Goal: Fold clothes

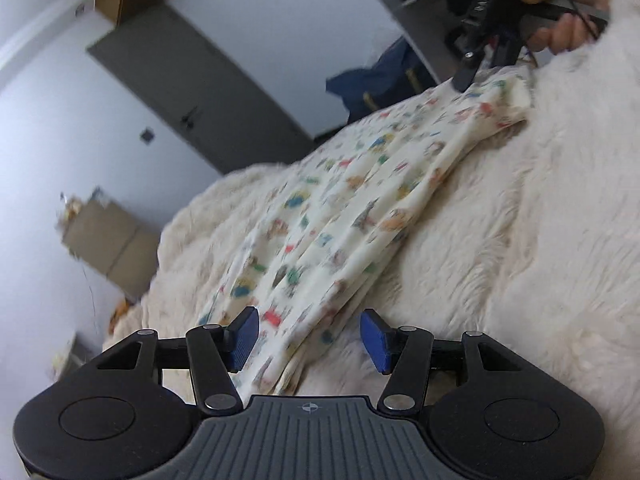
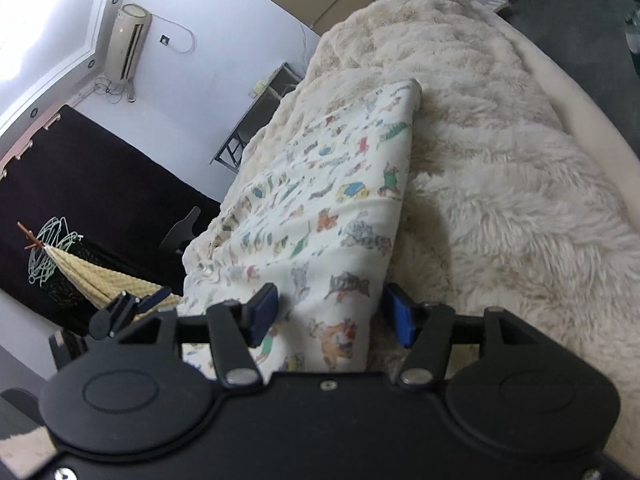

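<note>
Left wrist: left gripper (image 1: 310, 340) parted, printed garment (image 1: 340, 216) unclamped between pads; right gripper (image 2: 330, 316) likewise

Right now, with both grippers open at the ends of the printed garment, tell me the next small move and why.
Probably close the left gripper and the right gripper on the near edges. The printed garment lies as a long folded strip on the furry blanket, with fabric between each open gripper's pads, so pinching both ends would allow another fold.
</note>
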The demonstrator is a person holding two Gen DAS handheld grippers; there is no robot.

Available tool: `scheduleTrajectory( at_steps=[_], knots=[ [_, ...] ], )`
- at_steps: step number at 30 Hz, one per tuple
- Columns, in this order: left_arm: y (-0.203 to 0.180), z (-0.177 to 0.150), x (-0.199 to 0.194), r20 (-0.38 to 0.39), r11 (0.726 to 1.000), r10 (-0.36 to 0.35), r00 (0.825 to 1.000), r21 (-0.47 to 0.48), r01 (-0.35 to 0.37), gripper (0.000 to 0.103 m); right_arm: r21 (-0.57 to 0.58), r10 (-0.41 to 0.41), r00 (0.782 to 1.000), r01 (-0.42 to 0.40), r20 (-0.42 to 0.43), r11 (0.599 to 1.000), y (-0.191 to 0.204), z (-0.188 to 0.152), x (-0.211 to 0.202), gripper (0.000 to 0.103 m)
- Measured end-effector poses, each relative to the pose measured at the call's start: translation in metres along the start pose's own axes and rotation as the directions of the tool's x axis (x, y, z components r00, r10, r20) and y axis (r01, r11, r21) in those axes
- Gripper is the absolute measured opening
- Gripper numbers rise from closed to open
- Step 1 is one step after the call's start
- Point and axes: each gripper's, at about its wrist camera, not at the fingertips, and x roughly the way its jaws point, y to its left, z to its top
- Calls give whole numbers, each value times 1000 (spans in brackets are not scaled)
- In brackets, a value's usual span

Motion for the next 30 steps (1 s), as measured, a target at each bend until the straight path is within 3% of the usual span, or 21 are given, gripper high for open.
scheduleTrajectory(
  at_steps=[4,7,9,10,12,15,18,19,20,21,23,24,26,28,30],
  knots=[
    [-29,12,20,40,986,69,997,149,-75,49,63,56,998,-55,-16,997,-10,-7,-4,57],
    [-48,18,26,84,966,92,992,236,-109,36,95,95,995,-92,-23,991,-16,-8,0,57],
    [-57,19,26,117,953,95,988,275,-125,16,130,120,993,-116,-17,985,-21,-8,4,52],
    [-58,19,25,120,955,88,989,273,-118,6,148,142,990,-138,-13,979,-24,-8,5,44],
    [-55,16,20,117,963,55,992,257,-84,4,177,164,986,-162,-2,971,-27,-8,6,11],
    [-44,15,11,103,979,-24,994,203,3,3,221,204,978,-210,50,952,-31,-5,0,7],
    [-42,13,10,62,983,-86,994,170,74,3,212,194,979,-201,55,956,-28,0,-1,7],
    [-40,13,11,61,984,-91,994,160,81,4,211,189,981,-195,48,958,-27,0,0,7],
    [-38,12,11,59,985,-97,993,149,88,11,217,187,982,-191,36,957,-28,1,1,9],
    [-33,13,11,60,986,-110,992,129,102,15,224,187,982,-187,22,956,-30,1,2,15],
    [-9,18,10,75,986,-163,984,36,161,43,228,186,983,-181,2,957,-32,3,4,25],
    [12,20,8,106,977,-200,974,-51,207,50,218,183,983,-179,1,959,-32,3,3,34],
    [40,22,0,179,950,-225,958,-176,257,56,202,179,984,-176,2,963,-32,4,3,48],
    [69,26,0,246,904,-221,944,-312,293,56,194,186,983,-184,9,964,-32,6,3,52],
    [72,36,9,182,920,-134,974,-342,191,56,183,204,979,-204,18,962,-34,11,6,56]
  ],
)
